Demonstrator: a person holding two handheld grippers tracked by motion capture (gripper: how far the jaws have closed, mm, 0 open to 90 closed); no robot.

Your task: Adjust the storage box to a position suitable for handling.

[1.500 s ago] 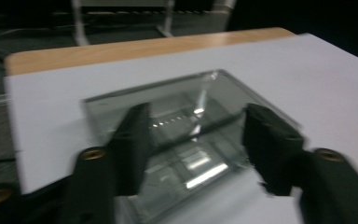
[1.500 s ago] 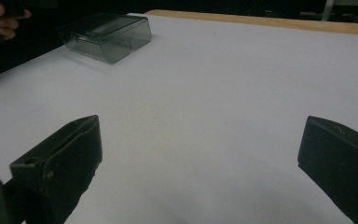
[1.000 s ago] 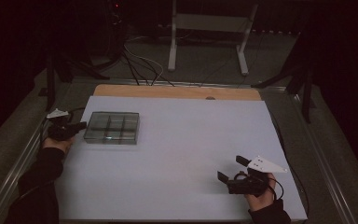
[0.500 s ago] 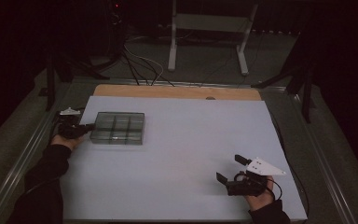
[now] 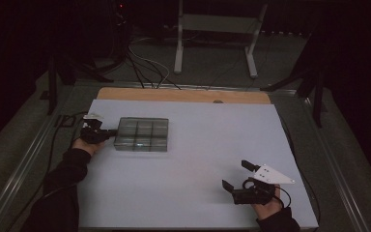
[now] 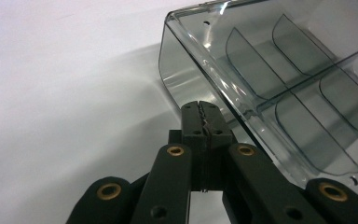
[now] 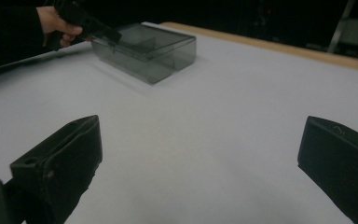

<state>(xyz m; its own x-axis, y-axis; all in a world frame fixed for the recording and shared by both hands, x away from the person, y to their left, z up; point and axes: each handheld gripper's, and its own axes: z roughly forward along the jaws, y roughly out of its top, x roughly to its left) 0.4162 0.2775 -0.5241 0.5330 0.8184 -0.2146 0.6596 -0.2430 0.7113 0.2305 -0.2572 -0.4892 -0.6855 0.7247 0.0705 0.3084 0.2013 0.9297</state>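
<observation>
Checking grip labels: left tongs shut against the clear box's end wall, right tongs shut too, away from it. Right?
Not quite. The right tongs stand open, as the right gripper view shows. The left tongs are shut against the clear box.

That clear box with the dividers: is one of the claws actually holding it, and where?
No. The left claw is shut with nothing between its jaws, its tip against the clear box's side wall. The right claw is open and empty.

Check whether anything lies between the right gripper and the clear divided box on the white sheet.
Nothing visible does. From the open right gripper to the clear divided box, only bare white sheet shows. The shut left gripper is at the box's far left end, out of that path.
</observation>
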